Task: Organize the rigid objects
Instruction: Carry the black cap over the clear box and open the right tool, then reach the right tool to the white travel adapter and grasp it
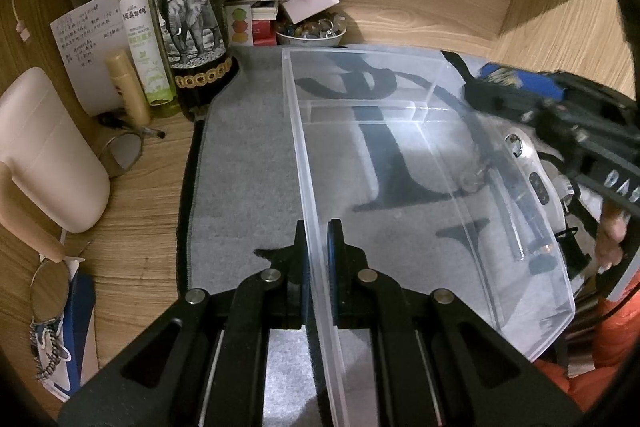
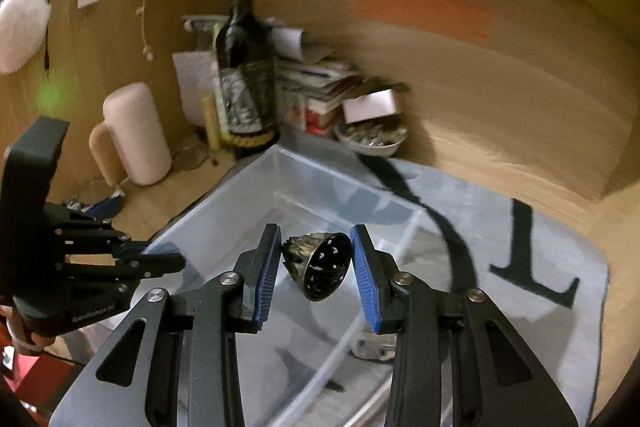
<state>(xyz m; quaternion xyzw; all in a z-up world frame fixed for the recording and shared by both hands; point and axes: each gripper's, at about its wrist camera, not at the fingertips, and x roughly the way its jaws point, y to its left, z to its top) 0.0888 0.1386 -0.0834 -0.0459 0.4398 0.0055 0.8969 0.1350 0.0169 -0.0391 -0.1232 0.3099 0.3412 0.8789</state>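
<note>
Fingers [image 1: 298, 267] of the left gripper [image 1: 319, 259] are seen in the left wrist view clamped tight on the near wall of the clear plastic bin [image 1: 424, 75], one pad inside and one outside. The bin rests on a grey mat [image 1: 248, 163] laid over the wooden surface [image 1: 140, 195]. Part of the right gripper [image 1: 560, 115] is visible at the far right of this view, blurred, above the bin's far side. A dark wine bottle [image 1: 188, 7] and a green spray bottle [image 1: 140, 39] stand beyond the mat.

In the right wrist view the blue-padded fingers [image 2: 266, 271] of the right gripper [image 2: 316, 267] are narrowed onto a small dark metal cone-shaped piece with cut-outs [image 2: 320, 267], held above the bin [image 2: 224, 211]; the piece lies tilted, open mouth toward the camera. Contact on the left pad cannot be told with certainty.

Judgement: the piece looks stiff, light and thin-walled, with a smooth flared rim likely to slip or rotate between pads. A hold across the narrower ribbed body seems safer than across the rim. The bin wall is thin and flexible, so the clamp near its edge is judged adequate only for steadying.
</note>
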